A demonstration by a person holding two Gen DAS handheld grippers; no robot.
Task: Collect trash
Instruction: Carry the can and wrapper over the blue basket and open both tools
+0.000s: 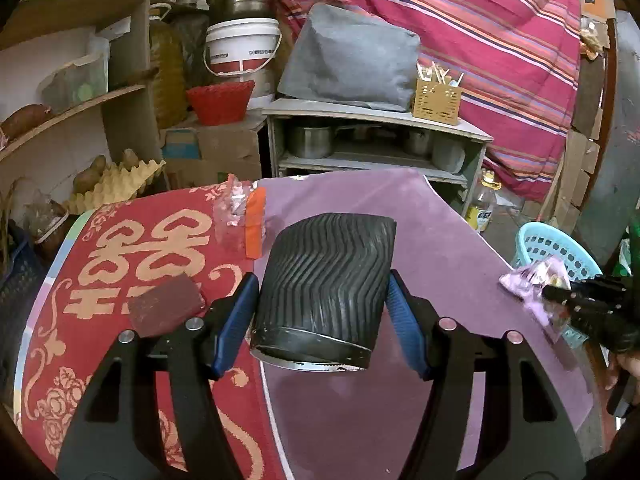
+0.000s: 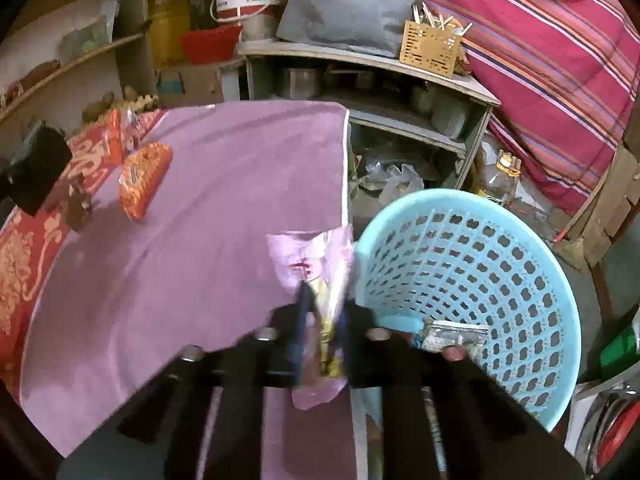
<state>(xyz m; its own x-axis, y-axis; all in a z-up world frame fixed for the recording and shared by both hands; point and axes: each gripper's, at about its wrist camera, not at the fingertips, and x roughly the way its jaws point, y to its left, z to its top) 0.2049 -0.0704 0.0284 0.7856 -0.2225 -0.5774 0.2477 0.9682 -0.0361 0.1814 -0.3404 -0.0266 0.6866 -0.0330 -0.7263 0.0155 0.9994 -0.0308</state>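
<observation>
My left gripper (image 1: 320, 316) is shut on a black ribbed cup (image 1: 324, 280), its blue pads pressed on both sides, above the purple-covered table (image 1: 448, 240). The cup is tilted, its base rim toward the camera. At the table's right edge my right gripper (image 2: 322, 312) is shut on a crumpled pink and gold wrapper (image 2: 316, 260), beside the rim of a light blue mesh basket (image 2: 480, 280). The left wrist view shows the same wrapper (image 1: 532, 280) and basket (image 1: 552, 248). A silvery scrap (image 2: 456, 336) lies inside the basket.
An orange snack packet (image 2: 144, 180) lies on the purple cloth (image 2: 220, 200). A clear and orange wrapper (image 1: 244, 216) and a maroon block (image 1: 164, 308) rest near the red patterned cloth (image 1: 100, 264). A low grey shelf (image 1: 376, 116) with pots stands behind the table.
</observation>
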